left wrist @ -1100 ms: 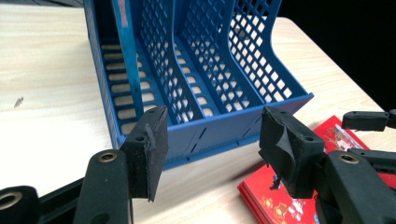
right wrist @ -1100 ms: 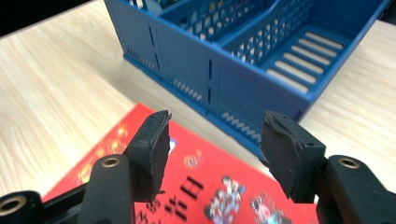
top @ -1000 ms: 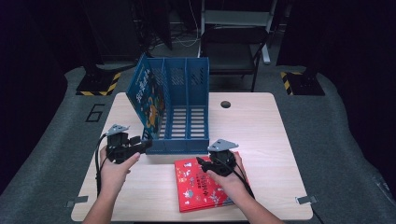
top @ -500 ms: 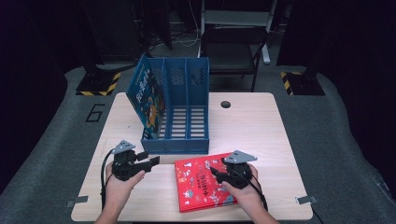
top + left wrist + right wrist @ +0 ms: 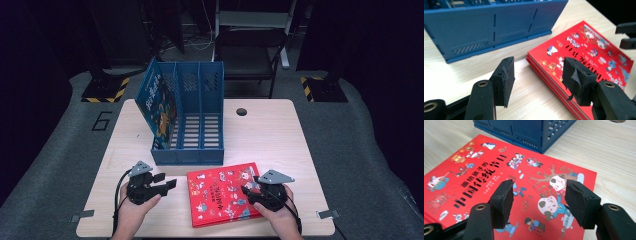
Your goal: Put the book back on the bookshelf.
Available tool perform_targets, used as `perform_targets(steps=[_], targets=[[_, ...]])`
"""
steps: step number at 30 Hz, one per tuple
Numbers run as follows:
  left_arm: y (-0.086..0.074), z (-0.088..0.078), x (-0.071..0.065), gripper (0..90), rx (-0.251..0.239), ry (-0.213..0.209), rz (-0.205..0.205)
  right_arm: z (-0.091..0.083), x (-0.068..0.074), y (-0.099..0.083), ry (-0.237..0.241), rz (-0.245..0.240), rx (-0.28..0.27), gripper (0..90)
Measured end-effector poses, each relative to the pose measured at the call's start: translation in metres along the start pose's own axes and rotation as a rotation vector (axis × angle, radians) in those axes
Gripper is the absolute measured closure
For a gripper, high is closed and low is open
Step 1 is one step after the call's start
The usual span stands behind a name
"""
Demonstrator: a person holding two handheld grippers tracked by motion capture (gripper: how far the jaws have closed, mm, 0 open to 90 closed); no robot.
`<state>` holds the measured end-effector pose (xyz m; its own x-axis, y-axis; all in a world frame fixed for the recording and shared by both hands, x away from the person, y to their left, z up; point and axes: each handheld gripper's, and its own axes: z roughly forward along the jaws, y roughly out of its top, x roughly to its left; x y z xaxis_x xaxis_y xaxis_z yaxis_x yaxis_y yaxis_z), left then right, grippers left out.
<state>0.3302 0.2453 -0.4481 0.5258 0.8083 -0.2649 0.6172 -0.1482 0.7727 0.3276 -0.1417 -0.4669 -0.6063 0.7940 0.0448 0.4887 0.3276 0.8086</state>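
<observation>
The red picture book [image 5: 223, 194] lies flat on the tabletop [image 5: 270, 130], at 6 o'clock from the blue file rack [image 5: 192, 117], just beside its front wall. The right tongs [image 5: 248, 191] hover over the book's 3 o'clock edge; their jaws have just been opening, gripping nothing. The left tongs [image 5: 166, 182] stand at the book's 9 o'clock side above bare wood; their jaws have just been closing, though open and empty.

Red book [image 5: 506, 182] near corner cut by right gripper view edge
</observation>
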Motion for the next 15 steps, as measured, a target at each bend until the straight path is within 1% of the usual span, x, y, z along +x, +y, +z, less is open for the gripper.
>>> perform_targets(steps=[2, 3, 5, 7, 8, 11, 12, 15], targets=[[-0.003, 0.004, -0.001, 43.1, 0.01, 0.003, 0.012, 0.001, -0.002, -0.002, 0.007, 0.001, -0.003, 38.0], [-0.006, 0.008, -0.003, 43.1, 0.018, -0.011, 0.008, 0.001, -0.003, -0.003, 0.0, 0.012, -0.006, 37.4], [-0.009, 0.013, -0.005, 42.6, 0.029, -0.027, 0.003, 0.001, -0.004, -0.005, 0.007, 0.014, 0.002, 35.4], [-0.01, 0.017, -0.009, 41.8, 0.044, -0.033, 0.008, 0.001, -0.004, -0.007, -0.008, 0.006, 0.013, 35.2], [-0.011, 0.018, -0.01, 41.7, 0.052, -0.035, 0.013, 0.0, -0.004, -0.008, -0.008, -0.001, 0.017, 34.7], [-0.013, 0.022, -0.016, 41.0, 0.064, -0.044, 0.014, -0.005, -0.005, -0.014, -0.012, 0.01, 0.039, 33.5], [-0.014, 0.023, -0.017, 40.6, 0.07, -0.054, 0.017, -0.007, -0.005, -0.017, -0.008, 0.021, 0.041, 33.0], [-0.017, 0.028, -0.023, 38.4, 0.08, -0.064, 0.023, -0.016, -0.007, -0.029, -0.006, 0.061, 0.063, 31.8]])
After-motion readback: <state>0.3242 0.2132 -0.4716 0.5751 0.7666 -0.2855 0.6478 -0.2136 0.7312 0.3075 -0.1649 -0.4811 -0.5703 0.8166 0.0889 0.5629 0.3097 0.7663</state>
